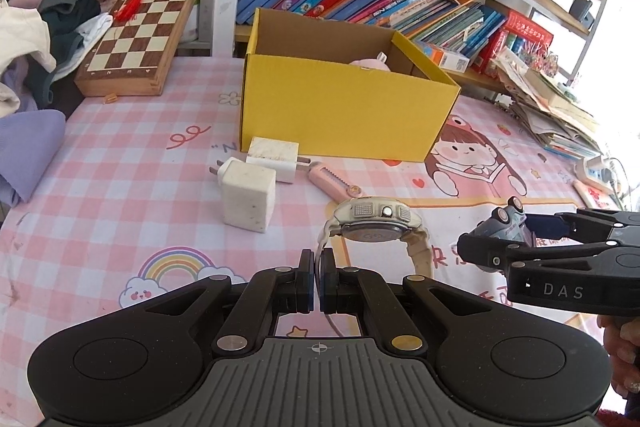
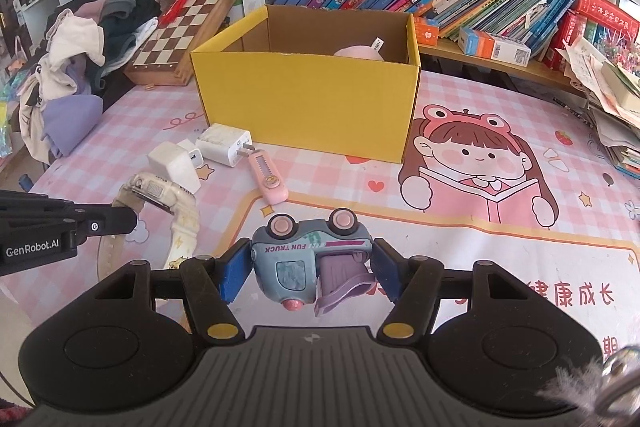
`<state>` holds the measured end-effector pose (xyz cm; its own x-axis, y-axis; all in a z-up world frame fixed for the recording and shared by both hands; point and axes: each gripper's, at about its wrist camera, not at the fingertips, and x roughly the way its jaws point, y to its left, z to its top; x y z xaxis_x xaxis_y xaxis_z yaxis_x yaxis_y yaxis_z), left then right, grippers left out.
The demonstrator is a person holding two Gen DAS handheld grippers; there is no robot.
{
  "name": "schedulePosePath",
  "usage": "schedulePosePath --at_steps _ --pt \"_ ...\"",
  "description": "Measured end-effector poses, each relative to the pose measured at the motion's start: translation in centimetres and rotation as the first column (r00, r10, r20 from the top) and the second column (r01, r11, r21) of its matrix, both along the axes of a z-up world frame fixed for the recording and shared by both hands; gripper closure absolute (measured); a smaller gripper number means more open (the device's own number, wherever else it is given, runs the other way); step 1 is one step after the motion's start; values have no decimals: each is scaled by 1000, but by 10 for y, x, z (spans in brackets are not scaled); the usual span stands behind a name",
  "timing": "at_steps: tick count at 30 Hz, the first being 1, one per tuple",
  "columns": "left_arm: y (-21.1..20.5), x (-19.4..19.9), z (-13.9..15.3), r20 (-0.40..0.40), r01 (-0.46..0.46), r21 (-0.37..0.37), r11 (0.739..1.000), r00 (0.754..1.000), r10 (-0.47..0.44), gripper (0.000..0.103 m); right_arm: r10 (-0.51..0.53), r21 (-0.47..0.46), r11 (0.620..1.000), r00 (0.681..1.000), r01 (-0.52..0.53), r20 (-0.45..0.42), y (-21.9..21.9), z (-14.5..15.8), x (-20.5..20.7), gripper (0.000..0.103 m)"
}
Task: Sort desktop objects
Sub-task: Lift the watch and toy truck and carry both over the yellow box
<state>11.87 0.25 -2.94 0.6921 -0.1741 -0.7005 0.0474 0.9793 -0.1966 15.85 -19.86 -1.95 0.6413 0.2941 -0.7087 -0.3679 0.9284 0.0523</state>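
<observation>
Nearest, left gripper (image 1: 316,281) pinched on white watch (image 1: 374,223) strap, case raised above the pink checked counter (image 1: 120,187). Right gripper (image 2: 310,267) clamped on upturned blue toy truck (image 2: 310,257), wheels up. Left to right beyond: two white chargers (image 1: 250,197) touching, pink utility knife (image 1: 334,181) just beside, yellow box (image 1: 344,107) open-topped. Open counter left of chargers and right of box, up to paper stack (image 2: 612,115). Only right view shows the pink plush (image 2: 358,53) in the box clearly.
</observation>
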Motion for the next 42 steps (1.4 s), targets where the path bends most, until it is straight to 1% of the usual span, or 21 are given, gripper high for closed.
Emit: schedulePosePath --at_steps 9,26,35,42 --pt "1 3 9 27 -4 -24 1000 1000 5 102 9 0 1000 1000 -9 5 -1 6 -2 41" --pt "-5 29 40 104 14 -55 998 995 -8 102 55 1 998 998 -55 4 -5 30 22 41" --pt "-7 45 62 178 10 -34 999 984 -4 102 64 -1 998 995 -64 74 -12 55 45 41" --pt "-4 59 77 220 -2 -20 1000 975 6 102 79 -6 997 991 -79 108 -16 70 64 41"
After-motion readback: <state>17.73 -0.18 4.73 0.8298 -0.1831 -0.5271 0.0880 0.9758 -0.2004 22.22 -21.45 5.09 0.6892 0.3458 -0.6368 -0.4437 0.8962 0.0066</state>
